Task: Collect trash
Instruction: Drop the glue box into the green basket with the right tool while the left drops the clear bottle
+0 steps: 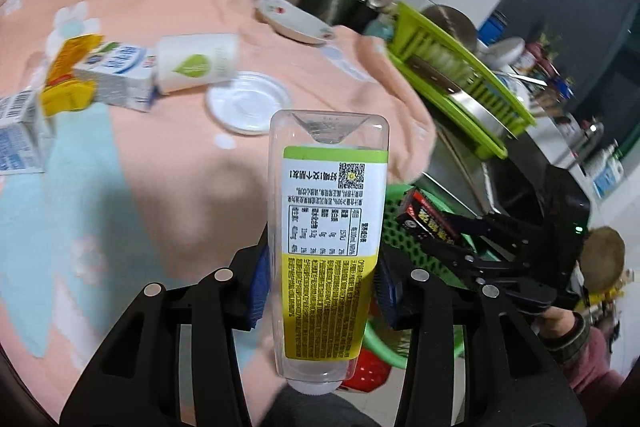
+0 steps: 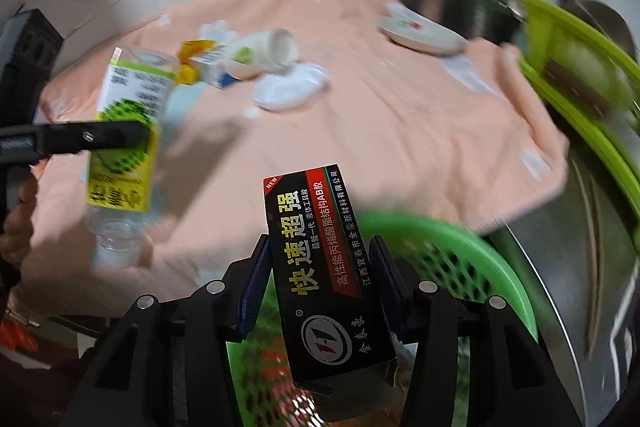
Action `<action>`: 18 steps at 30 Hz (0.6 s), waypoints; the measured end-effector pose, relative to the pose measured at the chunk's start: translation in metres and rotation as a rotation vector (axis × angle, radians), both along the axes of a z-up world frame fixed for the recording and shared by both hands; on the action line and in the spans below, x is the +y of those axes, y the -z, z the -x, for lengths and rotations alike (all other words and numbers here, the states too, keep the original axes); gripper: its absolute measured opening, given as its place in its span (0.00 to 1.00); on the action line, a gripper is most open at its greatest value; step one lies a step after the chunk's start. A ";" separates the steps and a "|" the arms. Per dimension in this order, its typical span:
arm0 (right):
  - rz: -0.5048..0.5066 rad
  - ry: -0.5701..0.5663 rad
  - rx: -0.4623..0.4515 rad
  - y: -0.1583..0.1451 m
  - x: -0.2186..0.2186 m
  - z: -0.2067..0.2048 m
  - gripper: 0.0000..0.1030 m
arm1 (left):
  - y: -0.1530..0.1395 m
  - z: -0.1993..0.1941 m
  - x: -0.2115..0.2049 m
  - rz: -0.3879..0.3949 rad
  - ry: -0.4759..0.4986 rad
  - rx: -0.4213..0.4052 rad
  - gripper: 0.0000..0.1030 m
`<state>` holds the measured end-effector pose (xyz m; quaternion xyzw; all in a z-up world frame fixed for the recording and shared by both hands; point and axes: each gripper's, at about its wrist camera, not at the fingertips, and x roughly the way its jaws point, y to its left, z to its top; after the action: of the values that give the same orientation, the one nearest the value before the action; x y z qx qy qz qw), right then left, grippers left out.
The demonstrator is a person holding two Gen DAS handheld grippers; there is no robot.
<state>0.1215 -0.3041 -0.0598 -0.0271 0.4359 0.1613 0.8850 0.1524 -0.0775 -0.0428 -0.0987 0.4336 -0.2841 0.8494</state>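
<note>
Even indoor light, motion blur, fisheye-warped edges

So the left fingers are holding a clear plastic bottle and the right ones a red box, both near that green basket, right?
Nearly. The box is black, not red; only a red stripe runs along it, as the right wrist view shows. The rest holds: the left gripper grips the clear plastic bottle, the right gripper grips the box, and the green basket is close below.

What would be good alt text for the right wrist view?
The right gripper holds a black box above a green basket. On the left, the left gripper holds a bottle over an orange cloth with cartons behind.
</note>
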 end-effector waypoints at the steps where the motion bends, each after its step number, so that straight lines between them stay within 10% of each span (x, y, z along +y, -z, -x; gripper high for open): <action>1: -0.001 0.015 0.004 0.003 -0.006 0.002 0.47 | 0.000 0.003 -0.008 -0.001 0.015 -0.001 0.42; 18: -0.046 0.183 -0.054 0.003 -0.074 0.033 0.57 | 0.018 0.027 -0.101 -0.019 0.175 0.046 0.42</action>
<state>0.0882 -0.3779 -0.0627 0.0290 0.4086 0.0887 0.9079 0.1252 -0.1786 -0.0606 -0.0589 0.4627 -0.3509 0.8120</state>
